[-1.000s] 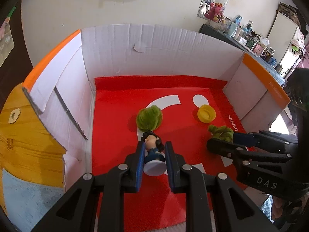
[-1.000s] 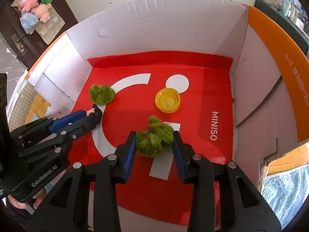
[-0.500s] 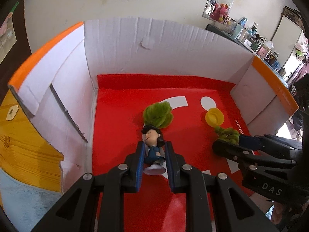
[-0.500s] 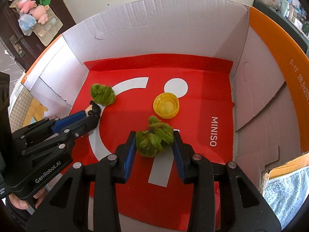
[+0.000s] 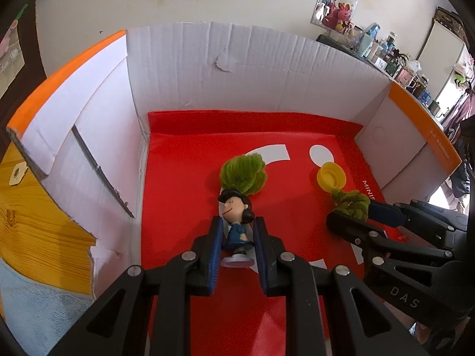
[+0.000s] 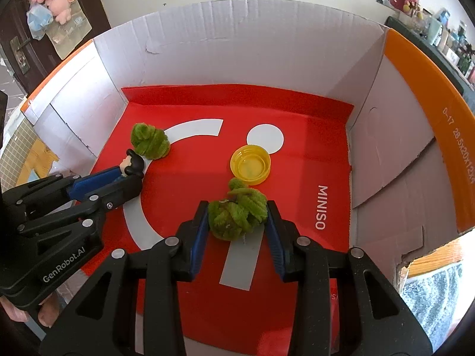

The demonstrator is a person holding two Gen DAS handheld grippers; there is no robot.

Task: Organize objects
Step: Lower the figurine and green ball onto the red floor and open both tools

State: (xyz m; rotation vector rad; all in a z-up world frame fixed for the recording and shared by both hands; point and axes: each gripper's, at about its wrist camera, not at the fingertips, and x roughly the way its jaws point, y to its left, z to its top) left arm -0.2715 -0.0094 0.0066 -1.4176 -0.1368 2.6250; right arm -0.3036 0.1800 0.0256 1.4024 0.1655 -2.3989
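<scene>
My left gripper is shut on a small figurine with black hair and a blue dress, held above the red box floor; it also shows in the right wrist view. My right gripper is shut on a green fuzzy pipe-cleaner ball, seen in the left wrist view too. A second green fuzzy ball lies on the floor just beyond the figurine. A yellow bottle cap lies open side up just beyond the held ball.
Everything sits inside a white cardboard box with orange flap edges and a red MINISO sheet on its floor. A wooden surface and a light towel lie outside at left.
Both grippers have lifted and drawn back slightly with their objects. The figurine has tilted more upright in the left gripper. The loose ball and cap have not moved.
</scene>
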